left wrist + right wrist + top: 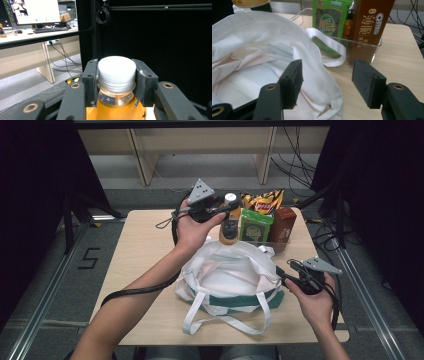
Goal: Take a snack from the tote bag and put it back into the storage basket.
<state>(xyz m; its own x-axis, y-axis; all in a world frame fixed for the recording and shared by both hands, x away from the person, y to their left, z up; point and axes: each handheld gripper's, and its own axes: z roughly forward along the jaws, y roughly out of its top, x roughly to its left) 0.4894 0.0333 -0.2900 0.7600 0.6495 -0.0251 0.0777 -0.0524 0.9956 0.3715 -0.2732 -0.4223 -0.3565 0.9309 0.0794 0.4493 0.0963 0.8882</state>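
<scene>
the left gripper (223, 209) is clamped on the neck of a clear plastic bottle of orange drink with a white ribbed cap (116, 70), its two black jaws pressing the cap from either side. in the high view the bottle (229, 222) hangs upright above the far rim of a white cloth tote bag with green trim (227, 280), which lies open on the light wooden table (142, 235). the right gripper (325, 82) stands with its jaws apart over the bag's near edge, one jaw inside the opening, holding nothing. behind the bag, a clear plastic tray (362, 43) holds a green snack packet (329, 23), a brown oreo box (372, 22) and a yellow crisp bag (263, 201).
</scene>
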